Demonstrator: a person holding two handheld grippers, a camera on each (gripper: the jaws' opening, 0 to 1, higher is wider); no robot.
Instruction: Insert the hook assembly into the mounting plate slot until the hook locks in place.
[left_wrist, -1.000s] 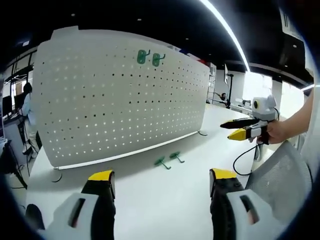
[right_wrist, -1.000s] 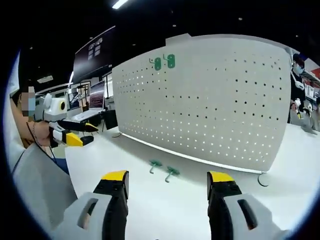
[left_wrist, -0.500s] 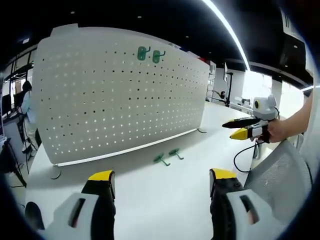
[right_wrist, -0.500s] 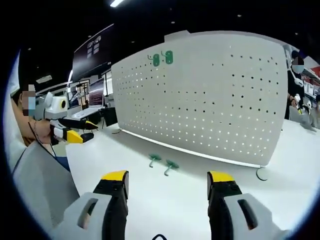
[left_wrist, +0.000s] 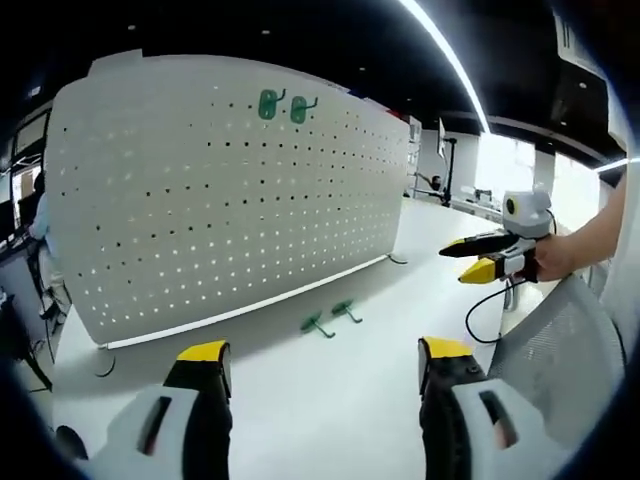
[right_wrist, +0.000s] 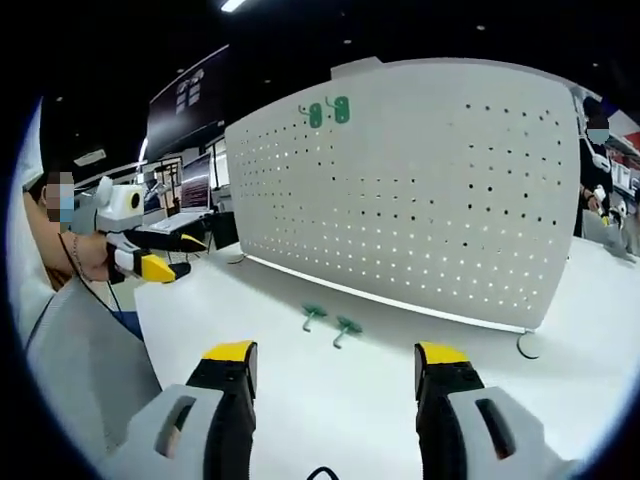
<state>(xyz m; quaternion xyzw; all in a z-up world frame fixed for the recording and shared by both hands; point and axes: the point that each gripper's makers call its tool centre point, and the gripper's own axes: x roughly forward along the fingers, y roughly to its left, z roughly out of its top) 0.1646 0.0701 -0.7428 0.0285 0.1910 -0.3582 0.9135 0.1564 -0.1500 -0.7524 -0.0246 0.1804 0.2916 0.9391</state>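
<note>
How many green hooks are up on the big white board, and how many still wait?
Two green plastic hooks already hang near the top of the white perforated pegboard. Both the left gripper and right gripper are open and empty. Two loose green hooks lie on the white table, left to mount.

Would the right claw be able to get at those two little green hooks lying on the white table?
Probably yes. The right claw is open and empty, and the two green plastic hooks lie ahead of it on bare white table, with nothing between. It would need to move forward.
</note>
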